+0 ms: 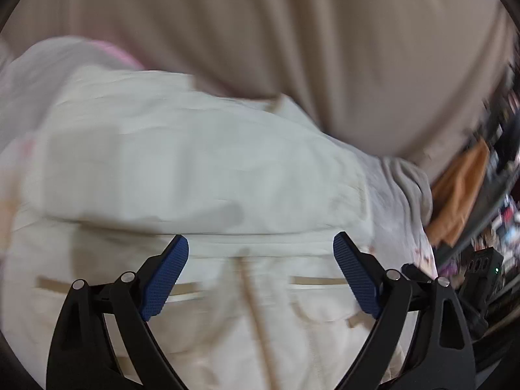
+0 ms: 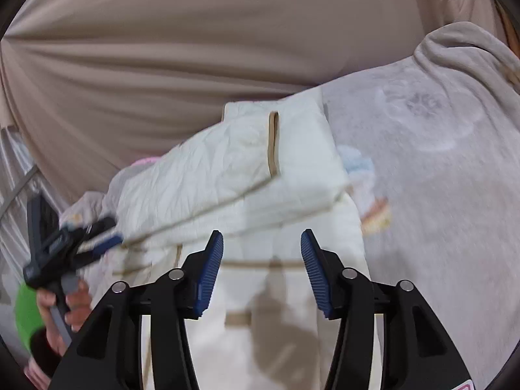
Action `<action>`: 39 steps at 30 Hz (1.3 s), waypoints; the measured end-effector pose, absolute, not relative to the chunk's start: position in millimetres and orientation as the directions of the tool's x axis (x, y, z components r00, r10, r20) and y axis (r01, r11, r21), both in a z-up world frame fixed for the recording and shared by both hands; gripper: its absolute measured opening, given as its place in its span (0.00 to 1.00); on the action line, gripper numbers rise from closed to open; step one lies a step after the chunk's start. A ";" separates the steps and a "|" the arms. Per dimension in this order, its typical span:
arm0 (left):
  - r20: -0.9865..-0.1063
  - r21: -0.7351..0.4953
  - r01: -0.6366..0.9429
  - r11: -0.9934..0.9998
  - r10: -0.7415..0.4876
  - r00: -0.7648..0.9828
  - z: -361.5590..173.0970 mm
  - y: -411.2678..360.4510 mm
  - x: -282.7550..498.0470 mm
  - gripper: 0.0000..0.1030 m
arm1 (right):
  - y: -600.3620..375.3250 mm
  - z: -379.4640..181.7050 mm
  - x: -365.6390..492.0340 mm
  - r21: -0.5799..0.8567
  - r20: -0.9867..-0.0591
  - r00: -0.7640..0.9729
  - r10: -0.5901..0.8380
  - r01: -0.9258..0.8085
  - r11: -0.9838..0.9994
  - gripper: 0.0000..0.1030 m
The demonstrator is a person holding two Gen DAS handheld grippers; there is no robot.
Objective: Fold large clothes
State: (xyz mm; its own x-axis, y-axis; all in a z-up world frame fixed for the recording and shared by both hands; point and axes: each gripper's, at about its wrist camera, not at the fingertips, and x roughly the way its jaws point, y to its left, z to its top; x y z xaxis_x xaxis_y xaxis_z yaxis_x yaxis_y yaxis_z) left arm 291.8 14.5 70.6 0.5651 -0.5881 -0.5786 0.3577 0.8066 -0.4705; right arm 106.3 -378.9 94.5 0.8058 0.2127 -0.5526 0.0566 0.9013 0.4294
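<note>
A cream-white garment with tan trim (image 1: 182,175) lies partly folded on the bed, one part laid over the rest; it also shows in the right wrist view (image 2: 247,169). My left gripper (image 1: 260,243) is open and empty just above the garment, near its tan-edged pockets. My right gripper (image 2: 261,240) is open and empty above the garment's lower part. The left gripper also appears in the right wrist view (image 2: 97,240), at the garment's left edge, held by a hand.
A beige sheet (image 1: 292,32) covers the bed. A grey printed garment (image 2: 438,162) lies to the right under the cream one. Pink cloth (image 1: 113,52) peeks out at the far left. Orange cloth (image 1: 464,188) and cluttered shelves stand at the right.
</note>
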 end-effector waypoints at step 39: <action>-0.638 -0.424 0.032 0.905 -0.323 0.699 2.6 108.5 350.4 0.45 | -353.6 103.9 187.2 0.274 -0.616 0.784 -0.072 0.299 0.914 0.20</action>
State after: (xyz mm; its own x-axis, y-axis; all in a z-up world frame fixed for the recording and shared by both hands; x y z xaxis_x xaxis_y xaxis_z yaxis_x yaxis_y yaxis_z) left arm 350.4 108.5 2.6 0.6986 -0.3235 -0.6382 0.0317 0.9051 -0.4240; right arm 187.2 -353.6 103.9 0.7844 -0.0720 -0.6161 0.2994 0.9138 0.2743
